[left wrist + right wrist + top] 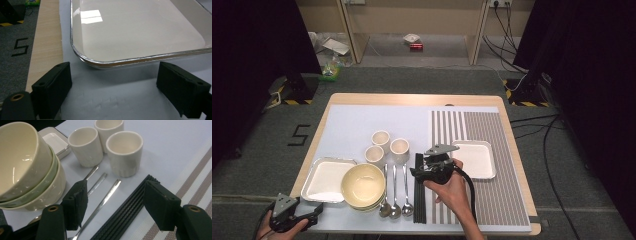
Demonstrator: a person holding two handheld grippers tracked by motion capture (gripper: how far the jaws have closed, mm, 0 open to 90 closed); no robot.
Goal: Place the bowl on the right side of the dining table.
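Observation:
My right gripper (419, 170) (117, 187) hovers open and low over a bundle of black chopsticks (419, 197) (125, 211), and its pads touch nothing. The chopsticks and the nearest of three spoons (406, 187) (103, 201) lie below the gap between the jaws. Ahead of it stand three cream cups (386, 145) (124, 152). My left gripper (314, 212) (5, 230) (115, 75) rests open at the table's near left corner. It faces the near rim of a silver-edged tray (324, 179) (140, 58) without touching it.
A stack of cream bowls (363, 186) (23, 167) sits between the left tray and the spoons. A second white tray (476, 159) lies on the striped placemat (504, 195) at the right. The wooden table edge (46, 47) runs along the left.

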